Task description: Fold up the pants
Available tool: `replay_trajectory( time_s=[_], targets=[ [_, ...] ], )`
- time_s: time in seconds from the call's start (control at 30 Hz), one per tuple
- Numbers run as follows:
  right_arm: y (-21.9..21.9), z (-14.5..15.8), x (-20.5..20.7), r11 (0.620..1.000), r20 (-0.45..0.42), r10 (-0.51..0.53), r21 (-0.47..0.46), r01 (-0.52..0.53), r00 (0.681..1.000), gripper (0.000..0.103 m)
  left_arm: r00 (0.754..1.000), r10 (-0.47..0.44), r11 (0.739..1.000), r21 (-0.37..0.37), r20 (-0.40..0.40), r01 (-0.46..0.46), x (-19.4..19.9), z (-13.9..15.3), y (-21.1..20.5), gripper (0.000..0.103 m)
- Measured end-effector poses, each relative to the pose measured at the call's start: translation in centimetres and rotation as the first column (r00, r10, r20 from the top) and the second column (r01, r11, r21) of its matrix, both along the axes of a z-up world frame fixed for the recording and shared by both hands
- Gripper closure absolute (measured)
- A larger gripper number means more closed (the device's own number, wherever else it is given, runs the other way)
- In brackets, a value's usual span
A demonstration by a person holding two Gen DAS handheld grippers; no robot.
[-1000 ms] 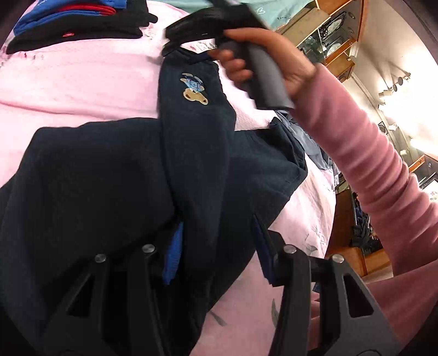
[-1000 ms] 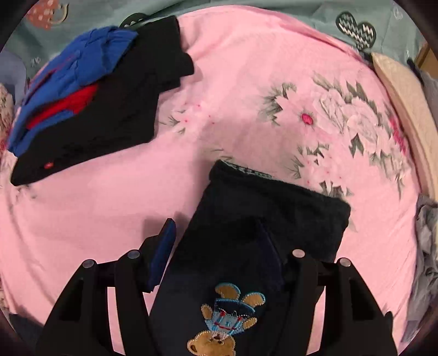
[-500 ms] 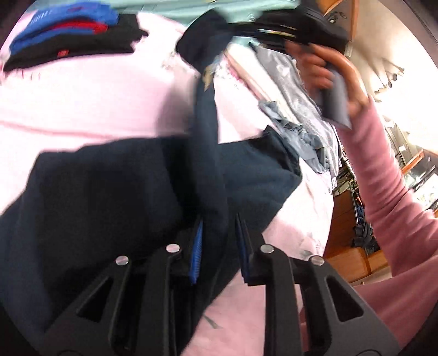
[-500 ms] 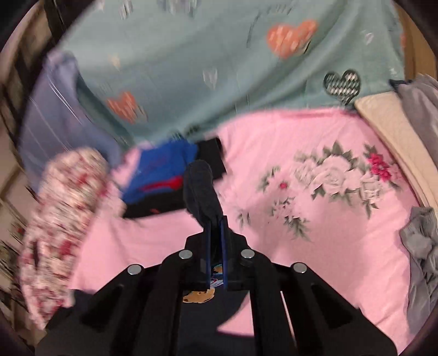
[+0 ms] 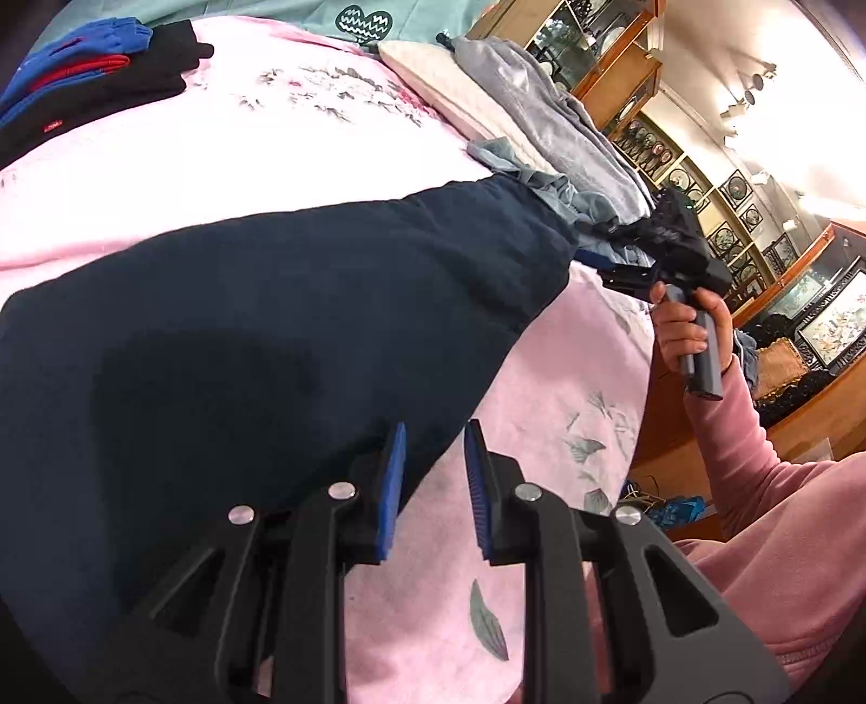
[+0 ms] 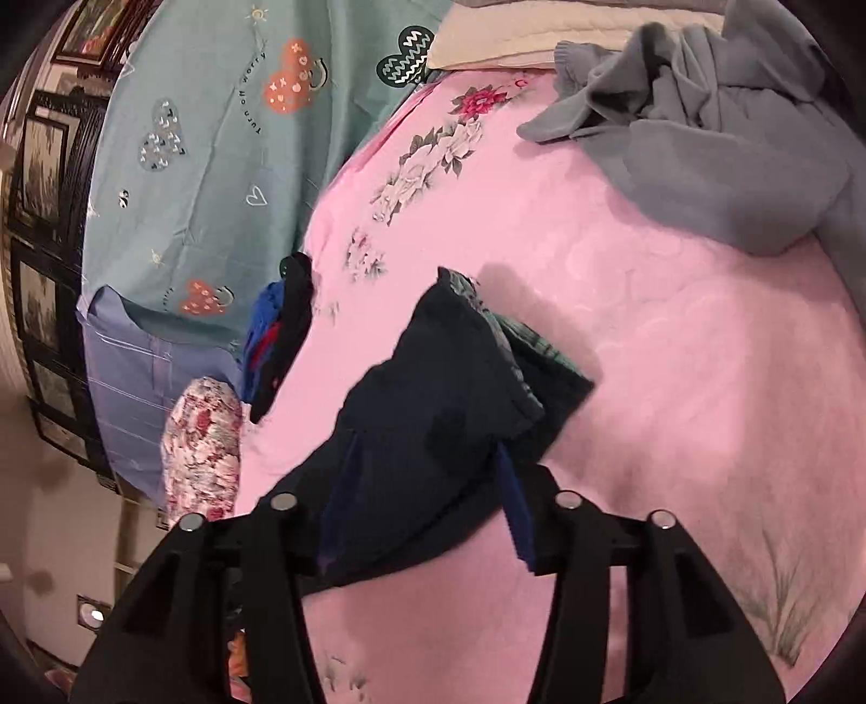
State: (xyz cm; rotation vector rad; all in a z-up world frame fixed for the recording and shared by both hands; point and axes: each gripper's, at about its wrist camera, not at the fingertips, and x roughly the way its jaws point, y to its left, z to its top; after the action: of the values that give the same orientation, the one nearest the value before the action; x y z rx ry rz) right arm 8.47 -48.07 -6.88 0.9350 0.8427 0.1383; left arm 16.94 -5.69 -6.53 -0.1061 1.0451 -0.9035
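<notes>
Since a second ago, navy pants (image 5: 281, 325) lie doubled over, left gripper (image 5: 430, 476) narrowly parted and empty, right gripper (image 6: 427, 498) wide around the fold (release done, I judge); next, smoothing or another fold.

A bed covered in a pink sheet printed with flowers (image 5: 281, 157) (image 6: 676, 346) carries everything. Dark navy fabric pants (image 5: 260, 325) (image 6: 433, 422) lie spread across its middle. A folded stack of black, blue and red clothes (image 5: 92, 81) (image 6: 279, 336) rests near the far edge. Crumpled grey garments (image 5: 546, 113) (image 6: 720, 135) are heaped on one side, beside a cream quilted pillow (image 5: 433, 76) (image 6: 519, 35). A teal sheet with heart prints (image 6: 216, 151) lies beyond the pink one.
</notes>
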Motion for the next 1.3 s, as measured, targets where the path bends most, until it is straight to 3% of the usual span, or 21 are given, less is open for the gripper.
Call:
replay_trajectory(
  time_s=[0.1,0.13,0.17,0.2,0.23,0.33,0.4,0.47,0.53,0.63,0.7,0.87,0.9,0.93,0.97,1.03,1.1,1.17,1.23,1.3],
  targets=[
    [-0.1,-0.1,1.8,1.000,-0.044,0.008,-0.024,-0.009,0.999,0.052,1.000,0.020,1.000,-0.011,0.005,-0.020,0.2,-0.1,-0.2,0.080],
    [0.0,-0.1,2.5,0.999,-0.052,0.006,-0.049,-0.009,0.999,0.063,1.000,0.026,1.000,-0.014,0.004,-0.026,0.3,-0.2,-0.3,0.079],
    [0.3,0.2,3.4,0.995,-0.056,0.018,-0.096,-0.024,0.998,0.082,0.999,0.034,0.999,-0.020,0.001,-0.034,0.4,-0.4,-0.3,0.078],
    [0.6,0.9,3.9,0.989,-0.042,0.038,-0.144,-0.044,0.998,0.090,0.999,0.038,0.999,-0.024,-0.002,-0.038,0.3,-0.5,-0.2,0.078],
    [0.4,1.7,3.6,0.983,-0.018,0.052,-0.175,-0.054,0.998,0.091,0.999,0.043,0.999,-0.031,-0.005,-0.043,0.2,-0.7,-0.1,0.078],
    [-0.3,3.7,2.7,0.982,0.068,0.057,-0.183,-0.043,0.996,0.092,0.998,0.060,0.997,-0.057,-0.014,-0.061,0.2,-0.8,0.5,0.078],
    [-0.5,2.8,2.2,0.981,0.015,0.061,-0.187,-0.057,0.998,0.088,0.998,0.069,0.995,-0.066,-0.009,-0.070,0.0,-0.8,0.9,0.077],
    [-0.7,1.4,1.3,0.962,-0.096,0.022,-0.270,-0.048,0.995,0.068,0.998,0.069,0.995,-0.073,-0.007,-0.070,0.0,-0.8,1.0,0.068],
    [-1.2,1.2,-0.3,0.948,-0.134,-0.025,-0.316,-0.019,0.991,0.062,0.998,0.065,0.995,-0.075,0.006,-0.064,-0.1,-0.7,0.9,0.062],
    [-2.3,1.2,-2.0,0.973,-0.099,-0.057,-0.226,0.033,0.993,0.051,0.999,0.048,0.996,-0.079,0.012,-0.047,-0.1,-0.6,0.6,0.056],
    [-2.4,0.7,-1.6,0.980,-0.135,-0.049,-0.198,0.021,0.990,0.051,0.999,0.033,0.996,-0.088,0.010,-0.032,0.0,-0.7,0.5,0.053],
    [-0.3,0.1,1.4,0.945,-0.155,-0.015,-0.325,-0.037,0.988,0.049,0.999,0.032,0.993,-0.112,-0.003,-0.032,0.2,-0.8,0.7,0.051],
    [0.2,0.3,1.7,0.927,-0.157,-0.016,-0.372,-0.044,0.987,0.051,0.999,0.035,0.993,-0.116,-0.003,-0.035,0.1,-0.8,0.8,0.051],
    [1.5,0.4,2.4,0.882,-0.173,-0.011,-0.466,-0.072,0.985,0.056,0.999,0.041,0.992,-0.124,-0.003,-0.041,0.0,-0.8,1.0,0.051],
    [2.3,0.5,2.6,0.845,-0.179,-0.013,-0.528,-0.085,0.984,0.083,0.999,0.054,0.990,-0.131,-0.003,-0.054,0.1,-0.7,1.2,0.048],
    [3.7,1.0,3.1,0.825,-0.158,0.067,-0.547,-0.143,0.985,0.088,0.997,0.072,0.987,-0.143,-0.005,-0.071,0.1,-0.7,1.6,0.046],
    [5.5,2.0,3.3,0.735,-0.162,0.106,-0.652,-0.187,0.981,0.090,0.997,0.080,0.984,-0.157,-0.013,-0.081,0.2,-0.7,1.8,0.046],
    [5.8,3.9,2.8,0.725,-0.106,0.150,-0.664,-0.182,0.983,0.091,0.996,0.084,0.985,-0.148,-0.018,-0.086,0.3,-0.8,1.7,0.045],
    [4.8,6.8,1.6,0.721,-0.002,0.134,-0.686,-0.099,0.991,0.091,0.996,0.086,0.987,-0.134,-0.007,-0.086,0.3,-0.7,1.5,0.045],
    [3.4,8.7,0.1,0.748,0.078,0.131,-0.662,-0.047,0.988,0.092,0.995,0.090,0.990,-0.109,0.032,-0.086,-0.2,-0.2,1.1,0.045]
  ],
)
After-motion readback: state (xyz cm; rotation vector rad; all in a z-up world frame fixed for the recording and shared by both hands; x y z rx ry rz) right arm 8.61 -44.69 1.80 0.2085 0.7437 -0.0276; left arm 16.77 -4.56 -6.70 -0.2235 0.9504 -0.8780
